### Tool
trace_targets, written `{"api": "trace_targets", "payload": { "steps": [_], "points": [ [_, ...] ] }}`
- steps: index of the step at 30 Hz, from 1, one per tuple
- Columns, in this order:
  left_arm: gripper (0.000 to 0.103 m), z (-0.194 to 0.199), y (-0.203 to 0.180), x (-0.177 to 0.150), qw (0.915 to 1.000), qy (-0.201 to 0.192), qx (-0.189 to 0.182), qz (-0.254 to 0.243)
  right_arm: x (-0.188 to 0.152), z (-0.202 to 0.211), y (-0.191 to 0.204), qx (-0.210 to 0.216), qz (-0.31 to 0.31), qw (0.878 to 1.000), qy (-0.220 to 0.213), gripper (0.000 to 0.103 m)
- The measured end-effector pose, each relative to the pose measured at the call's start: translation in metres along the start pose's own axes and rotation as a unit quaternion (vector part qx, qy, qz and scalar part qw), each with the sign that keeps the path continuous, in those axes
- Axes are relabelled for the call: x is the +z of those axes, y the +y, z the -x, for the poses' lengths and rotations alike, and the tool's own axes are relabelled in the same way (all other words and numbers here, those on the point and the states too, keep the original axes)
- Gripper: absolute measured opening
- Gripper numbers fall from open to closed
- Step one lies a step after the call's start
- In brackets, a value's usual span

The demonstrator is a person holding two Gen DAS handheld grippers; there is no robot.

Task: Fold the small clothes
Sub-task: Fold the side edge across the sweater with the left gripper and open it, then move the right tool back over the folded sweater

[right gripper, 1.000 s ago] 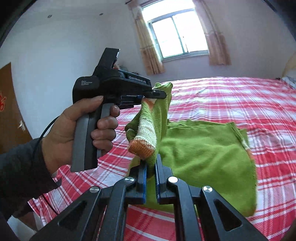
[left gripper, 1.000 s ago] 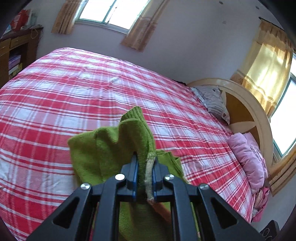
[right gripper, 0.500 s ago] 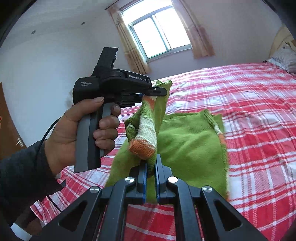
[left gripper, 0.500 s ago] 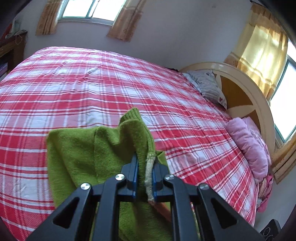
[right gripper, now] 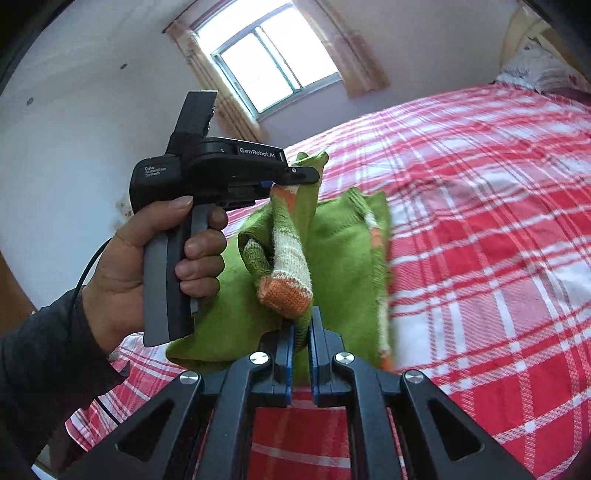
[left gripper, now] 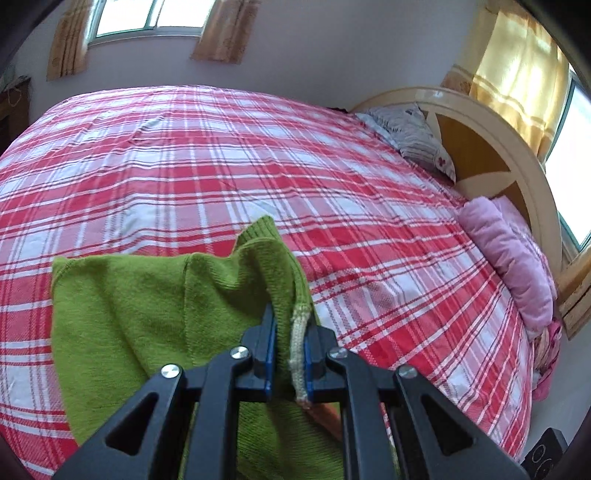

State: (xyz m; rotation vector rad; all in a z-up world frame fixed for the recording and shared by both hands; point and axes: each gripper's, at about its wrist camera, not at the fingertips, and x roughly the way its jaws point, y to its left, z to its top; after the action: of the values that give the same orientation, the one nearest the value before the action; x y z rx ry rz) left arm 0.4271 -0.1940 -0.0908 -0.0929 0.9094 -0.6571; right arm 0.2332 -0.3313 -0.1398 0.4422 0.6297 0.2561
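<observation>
Left claw (left gripper: pixel 289 343) and right claw (right gripper: pixel 300 347) each pinch an edge of the green knit sweater (left gripper: pixel 147 306), lifted over the bed (left gripper: pixel 207 158), probably to fold it over.

green knit garment (left gripper: pixel 147 306): 1, orange-and-white cuffs
tools: 2, left tool (left gripper: pixel 290 354), right tool (right gripper: pixel 300 354), both clamped on the garment
hand (right gripper: pixel 147 266): 1, on the left tool's handle
bed (left gripper: pixel 221 166): 1, red plaid
pillows: 2, grey pillow (left gripper: pixel 410 136), pink pillow (left gripper: pixel 513 258)
windows: 2, far window (left gripper: pixel 147 16), side window (left gripper: pixel 569 162)
</observation>
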Motion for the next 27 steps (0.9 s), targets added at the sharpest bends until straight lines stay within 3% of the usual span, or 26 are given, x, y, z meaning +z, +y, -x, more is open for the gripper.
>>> {"api": "trace_targets", "payload": {
  "steps": [7, 13, 17, 19, 21, 22, 24, 27],
  "points": [
    [0.014, -0.019, -0.020, -0.007, 0.9989, 0.013, 0.017, -0.043, -0.007, -0.004, -0.017, 0.000, -0.033, 0.999, 0.014, 0.006],
    [0.036, 0.004, -0.038, -0.019, 0.9942, -0.018, 0.030, -0.102, -0.017, -0.009, -0.034, -0.003, -0.067, 0.997, 0.035, 0.006],
    [0.055, 0.033, -0.034, -0.040, 0.9895, -0.045, 0.056, -0.126, -0.020, -0.006, -0.040, 0.002, -0.082, 0.996, 0.034, 0.011],
    [0.059, 0.046, -0.023, -0.054, 0.9876, -0.049, 0.080, -0.126, -0.022, 0.001, -0.039, -0.014, -0.083, 0.996, 0.023, 0.015],
    [0.059, 0.065, -0.006, -0.071, 0.9857, -0.061, 0.097, -0.123, -0.021, 0.015, -0.029, -0.077, -0.063, 0.995, -0.008, 0.039],
    [0.061, 0.072, 0.002, -0.078, 0.9855, -0.067, 0.099, -0.120, -0.020, 0.021, -0.023, -0.090, -0.054, 0.994, -0.027, 0.063],
    [0.068, 0.085, 0.017, -0.095, 0.9848, -0.076, 0.110, -0.110, -0.012, 0.031, -0.007, -0.102, -0.026, 0.992, -0.066, 0.068],
    [0.068, 0.089, 0.027, -0.114, 0.9857, -0.069, 0.113, -0.104, 0.009, 0.013, 0.022, -0.065, 0.024, 0.997, -0.040, 0.066]
  ]
}}
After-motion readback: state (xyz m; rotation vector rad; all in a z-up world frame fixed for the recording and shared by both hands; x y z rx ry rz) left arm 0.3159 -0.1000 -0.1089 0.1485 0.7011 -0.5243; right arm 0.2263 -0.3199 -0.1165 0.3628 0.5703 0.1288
